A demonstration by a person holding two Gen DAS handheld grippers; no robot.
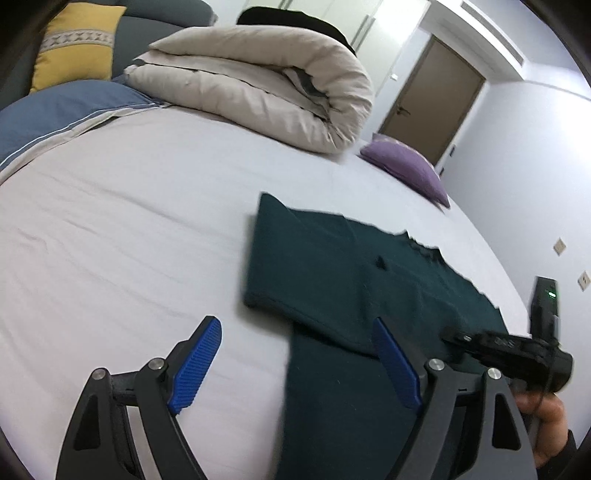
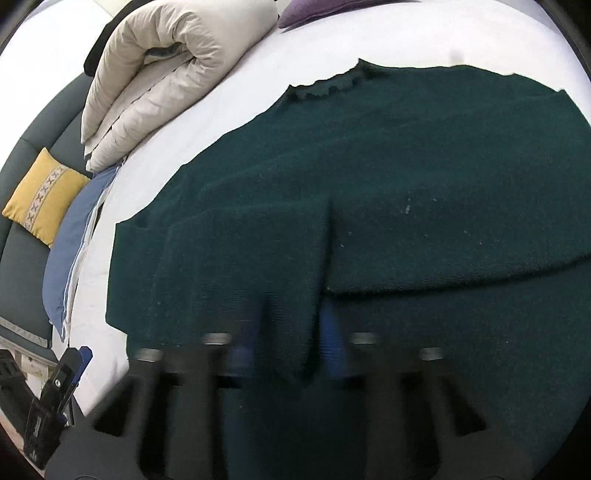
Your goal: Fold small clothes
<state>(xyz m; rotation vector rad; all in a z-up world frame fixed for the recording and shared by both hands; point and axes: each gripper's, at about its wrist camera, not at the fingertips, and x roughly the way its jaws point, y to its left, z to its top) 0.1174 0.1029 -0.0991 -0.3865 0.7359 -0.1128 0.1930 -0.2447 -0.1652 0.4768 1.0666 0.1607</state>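
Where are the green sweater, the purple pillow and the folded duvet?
green sweater (image 2: 424, 155): right wrist view, middle of its body.
purple pillow (image 1: 406, 166): left wrist view, centre of its top face.
folded duvet (image 1: 251, 85): left wrist view, its upper fold.

A wide bed (image 1: 129, 229) under a pale sheet fills the room's middle, with a rolled beige duvet (image 1: 258, 85) lying at twelve o'clock and a purple cushion (image 1: 410, 170) near the mattress edge at two o'clock. At eleven o'clock a grey-blue upholstered headboard (image 1: 147, 33) carries a yellow cushion (image 1: 77, 44) with a patterned band, and a blue pillow (image 1: 62, 114) lies just below it at ten o'clock. At one o'clock a brown door (image 1: 432, 99) is set in a pale lilac wall (image 1: 517, 155) that bears small switch plates at three o'clock, with bright light falling from the top of the room.
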